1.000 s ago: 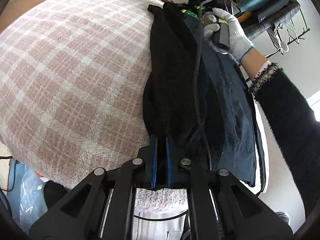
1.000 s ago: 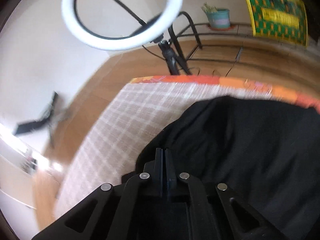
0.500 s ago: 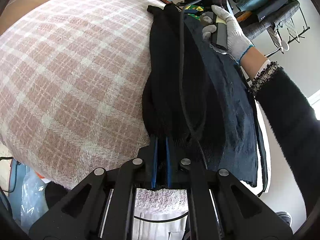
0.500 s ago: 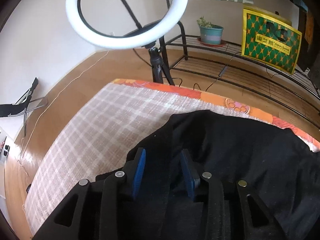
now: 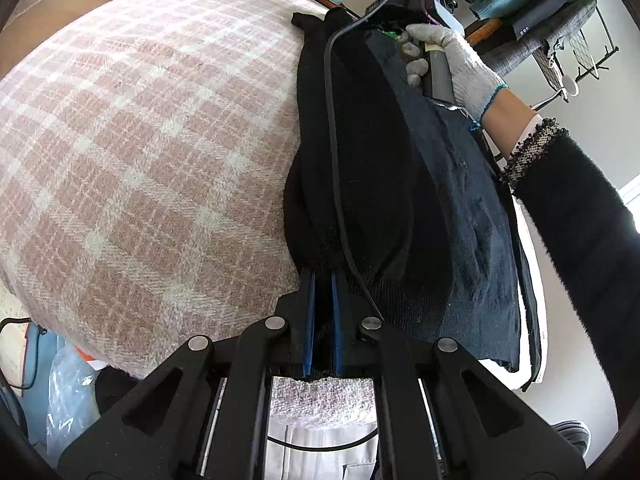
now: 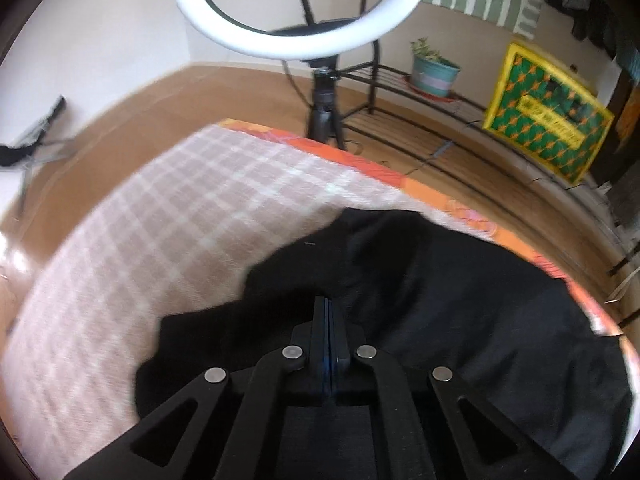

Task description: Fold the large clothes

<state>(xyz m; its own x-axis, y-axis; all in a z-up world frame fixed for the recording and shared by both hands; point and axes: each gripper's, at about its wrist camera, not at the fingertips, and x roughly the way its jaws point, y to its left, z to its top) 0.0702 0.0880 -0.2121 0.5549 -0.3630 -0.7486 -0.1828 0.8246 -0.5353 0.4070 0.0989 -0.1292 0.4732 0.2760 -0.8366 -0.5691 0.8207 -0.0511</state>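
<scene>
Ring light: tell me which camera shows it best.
The right wrist view: the ring light fills the top, its stand below it behind the plaid blanket. The left wrist view catches only a white sliver at its top edge.

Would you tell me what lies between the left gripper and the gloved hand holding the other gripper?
In the left wrist view, the black garment stretches from the left gripper to the gloved hand, a black cable trailing over it.

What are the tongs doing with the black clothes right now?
Left tongs shut on the black garment's near end. Right tongs shut at the far end; grip unclear. Garment lies long on the checked blanket. A black cable trails across it.
</scene>
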